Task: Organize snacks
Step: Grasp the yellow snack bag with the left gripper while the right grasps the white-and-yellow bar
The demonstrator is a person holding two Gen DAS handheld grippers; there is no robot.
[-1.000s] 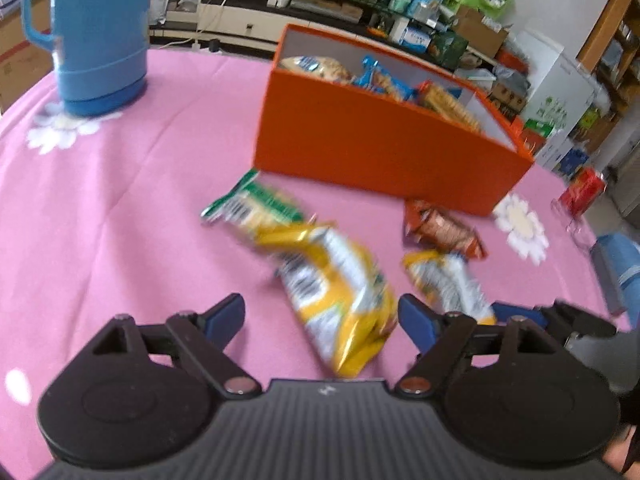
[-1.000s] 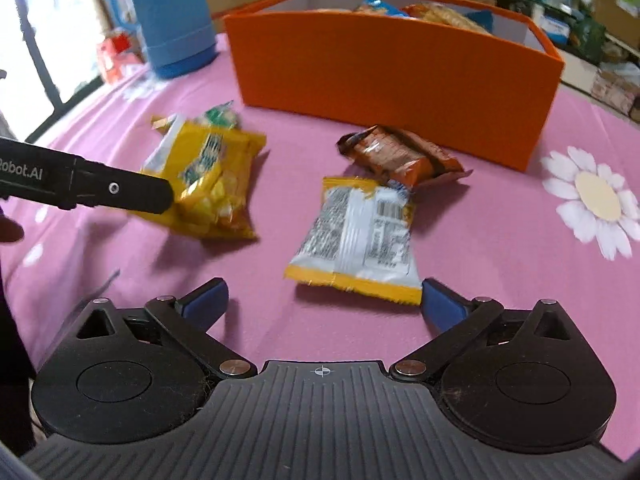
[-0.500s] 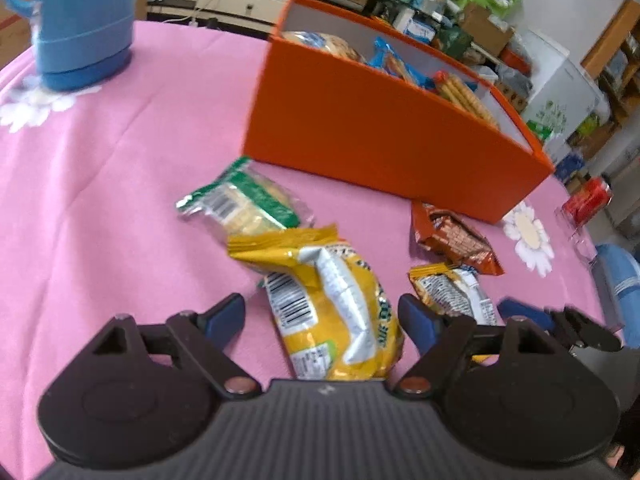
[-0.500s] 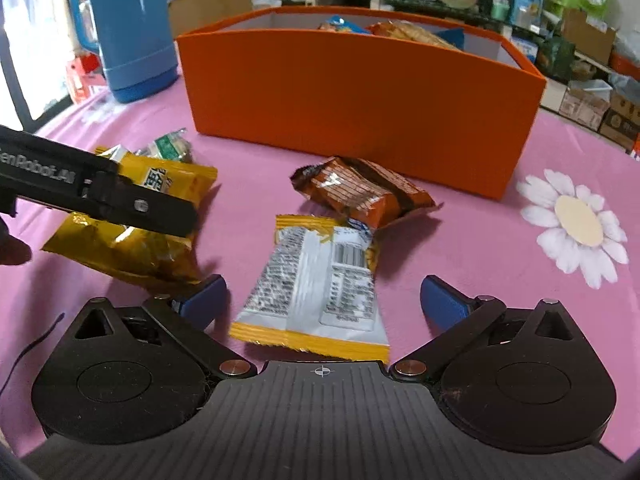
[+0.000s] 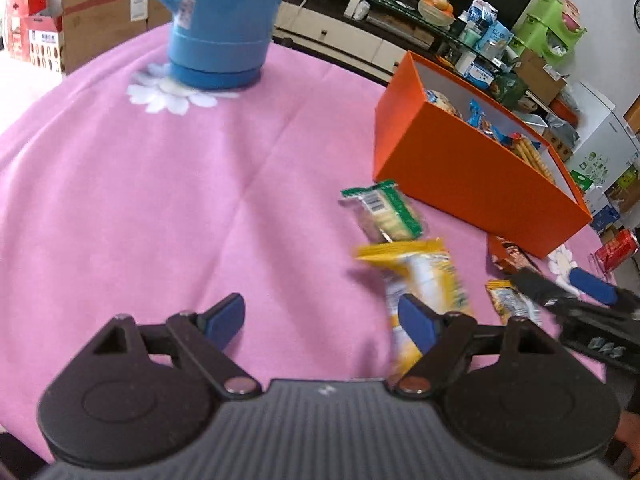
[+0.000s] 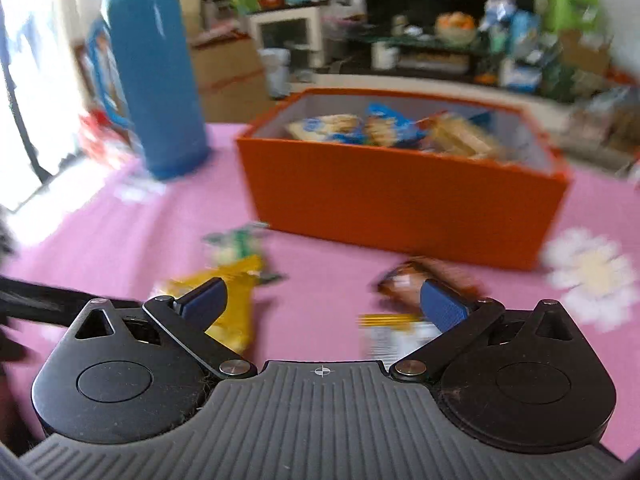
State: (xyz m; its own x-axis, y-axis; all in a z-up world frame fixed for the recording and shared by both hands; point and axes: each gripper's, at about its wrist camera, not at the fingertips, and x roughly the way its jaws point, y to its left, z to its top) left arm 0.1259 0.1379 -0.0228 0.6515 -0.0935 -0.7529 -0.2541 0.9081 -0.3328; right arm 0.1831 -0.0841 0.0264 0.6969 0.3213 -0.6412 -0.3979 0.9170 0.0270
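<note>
An orange box (image 5: 472, 172) with several snack packs inside stands on the pink tablecloth; it also shows in the right wrist view (image 6: 400, 196). In front of it lie a green pack (image 5: 386, 212), a yellow bag (image 5: 428, 280), a brown pack (image 5: 510, 258) and a small yellow-white pack (image 5: 510, 304). My left gripper (image 5: 320, 320) is open and empty, left of the yellow bag, whose lower part sits behind its right finger. My right gripper (image 6: 324, 306) is open and empty above the table, with the yellow bag (image 6: 232, 304), brown pack (image 6: 412, 278) and yellow-white pack (image 6: 396, 332) below it. The right wrist view is blurred.
A tall blue thermos jug (image 5: 224, 24) stands at the far left of the table, also in the right wrist view (image 6: 156, 80). A red can (image 5: 616, 248) sits past the table's right edge. Shelves and boxes fill the room behind.
My left gripper has swung left, so the yellow bag now sits at its right finger. My right gripper has lifted and tilted up from the yellow-white pack, facing the box. Both stay open.
</note>
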